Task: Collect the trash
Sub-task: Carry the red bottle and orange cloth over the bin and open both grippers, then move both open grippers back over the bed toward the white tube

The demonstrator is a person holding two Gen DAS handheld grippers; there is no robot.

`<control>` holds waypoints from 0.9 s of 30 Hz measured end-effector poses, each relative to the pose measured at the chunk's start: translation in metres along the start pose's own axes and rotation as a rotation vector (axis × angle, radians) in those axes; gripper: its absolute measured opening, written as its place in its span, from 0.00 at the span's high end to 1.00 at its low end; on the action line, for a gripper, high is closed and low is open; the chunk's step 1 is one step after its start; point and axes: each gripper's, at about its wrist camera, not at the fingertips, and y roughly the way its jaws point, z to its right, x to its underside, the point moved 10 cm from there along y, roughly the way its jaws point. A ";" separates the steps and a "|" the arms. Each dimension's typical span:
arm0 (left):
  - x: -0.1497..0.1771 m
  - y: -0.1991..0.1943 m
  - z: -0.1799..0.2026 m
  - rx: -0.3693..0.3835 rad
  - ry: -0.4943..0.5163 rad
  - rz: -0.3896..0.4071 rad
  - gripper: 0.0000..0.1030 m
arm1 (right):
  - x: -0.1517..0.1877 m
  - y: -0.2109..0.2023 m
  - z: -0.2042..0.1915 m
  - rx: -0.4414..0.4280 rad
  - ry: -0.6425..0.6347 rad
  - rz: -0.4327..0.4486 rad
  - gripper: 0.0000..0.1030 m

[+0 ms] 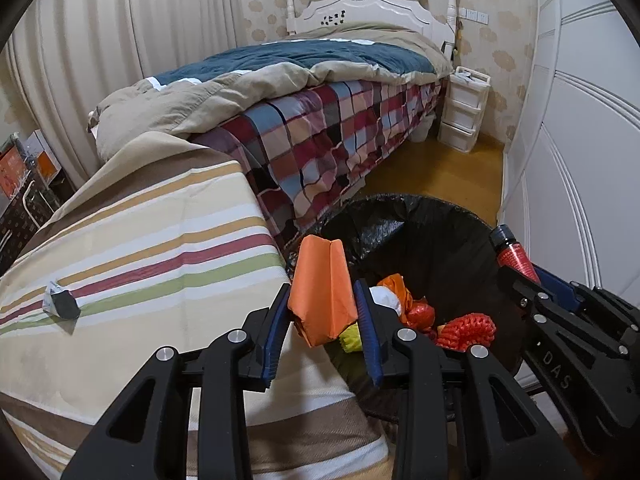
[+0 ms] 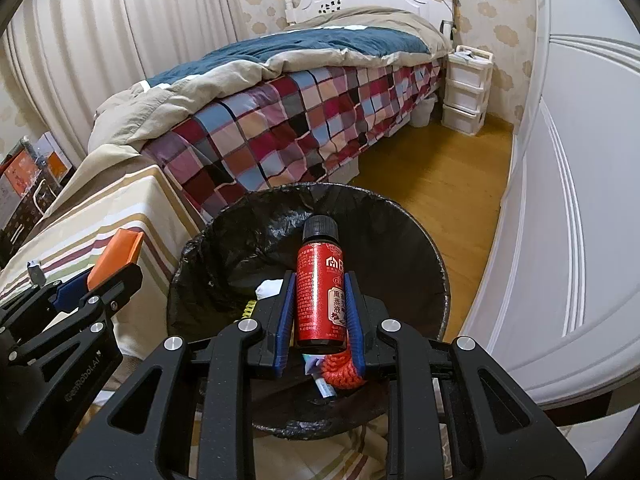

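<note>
My left gripper (image 1: 322, 312) is shut on a folded orange paper piece (image 1: 322, 288), held at the left rim of a bin lined with a black bag (image 1: 400, 220). My right gripper (image 2: 320, 304) is shut on a small red bottle with a black cap (image 2: 320, 280), held over the bin's (image 2: 400, 216) opening. The bottle also shows in the left wrist view (image 1: 512, 252), and the orange paper in the right wrist view (image 2: 116, 254). Inside the bin lie orange, red, white and yellow scraps, among them red netting (image 1: 466, 330). A crumpled grey wrapper (image 1: 60, 300) lies on the striped cloth.
A striped cloth-covered surface (image 1: 140, 240) stands left of the bin. A bed with a plaid sheet (image 1: 320, 132) lies behind. A white drawer unit (image 1: 462, 108) stands at the far wall, a white wardrobe (image 1: 580, 140) on the right, with wooden floor (image 2: 432, 184) between.
</note>
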 end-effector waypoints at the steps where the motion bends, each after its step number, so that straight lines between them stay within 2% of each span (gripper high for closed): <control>1: 0.000 0.000 0.000 -0.003 0.002 0.001 0.66 | 0.000 0.002 0.000 0.001 0.002 -0.001 0.77; 5: 0.001 0.002 0.003 -0.011 0.014 -0.008 0.62 | -0.002 0.004 0.003 0.014 0.004 0.009 0.75; 7: 0.001 0.001 0.003 -0.014 0.010 -0.004 0.54 | -0.003 0.004 0.005 0.018 0.009 0.012 0.71; 8: 0.000 0.000 0.002 -0.016 0.005 0.001 0.48 | -0.004 0.003 0.006 0.019 0.011 0.014 0.63; 9: -0.001 -0.001 0.002 -0.019 0.003 0.004 0.44 | -0.004 0.002 0.007 0.023 0.013 0.018 0.60; 12: -0.001 -0.004 0.000 -0.027 0.003 0.011 0.34 | -0.003 -0.001 0.008 0.036 0.012 0.025 0.57; 19: -0.001 -0.013 -0.011 -0.046 -0.015 0.021 0.29 | -0.002 -0.008 0.009 0.051 0.023 0.033 0.43; 27: 0.011 -0.028 -0.046 -0.108 -0.051 0.028 0.27 | 0.002 -0.023 -0.013 0.019 0.010 0.040 0.37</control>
